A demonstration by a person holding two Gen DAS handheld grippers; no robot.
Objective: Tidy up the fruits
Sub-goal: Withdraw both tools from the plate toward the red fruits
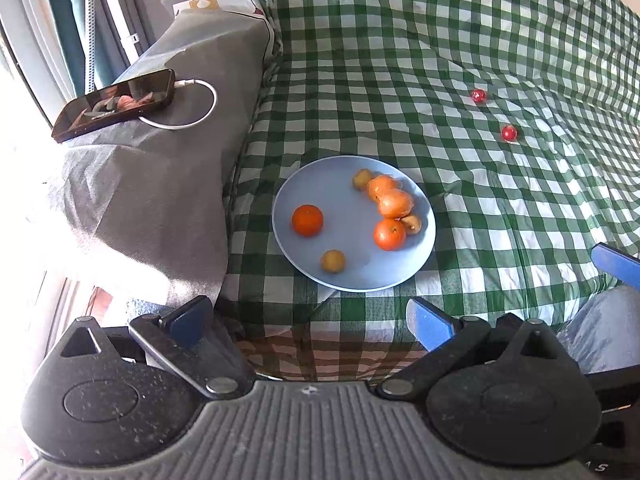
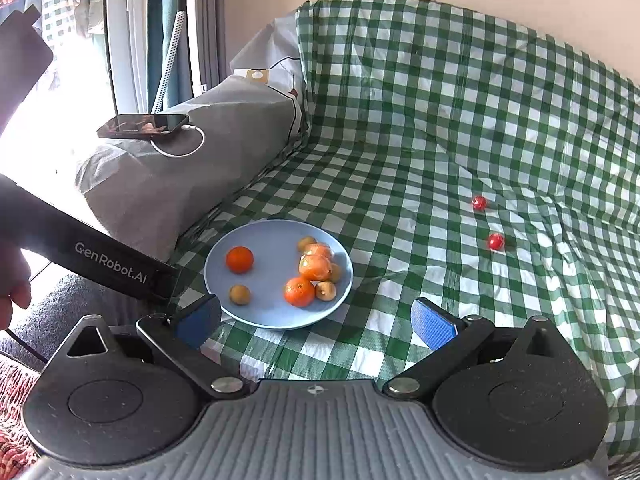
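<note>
Nearest the lens in each wrist view is the gripper's own grey ribbed body with two black round hinges, and past it the blue-padded fingers. The left gripper (image 1: 316, 320) has its jaws spread wide with nothing between them, hovering at the near edge of the bed. The right gripper (image 2: 316, 322) is likewise wide apart and empty; its left blue pad sits just in front of the plate's near rim.

The pale blue plate (image 1: 344, 276) rests on a green-and-white checked cloth (image 1: 440, 60) that covers the bed. On the plate lie two oranges, one (image 1: 307, 220) alone on the left side and one (image 1: 389, 234) on the right, plus two more orange fruits that look wrapped in clear film (image 1: 390, 197), touching each other. Three small brownish fruits (image 1: 333, 261) also sit on the plate, one alone near the front rim. Two small red fruits (image 1: 509, 133) lie on the cloth, well apart from the plate, to its right and farther back.

To the left of the plate is a grey pillow (image 1: 160, 200), and on it a dark phone (image 1: 114, 104) with a white charging cable (image 1: 200, 108) plugged in. In the right wrist view, the black handle of the left gripper, printed "GenRobot.AI", crosses the left side, with part of a hand (image 2: 14, 280) at the frame edge.
</note>
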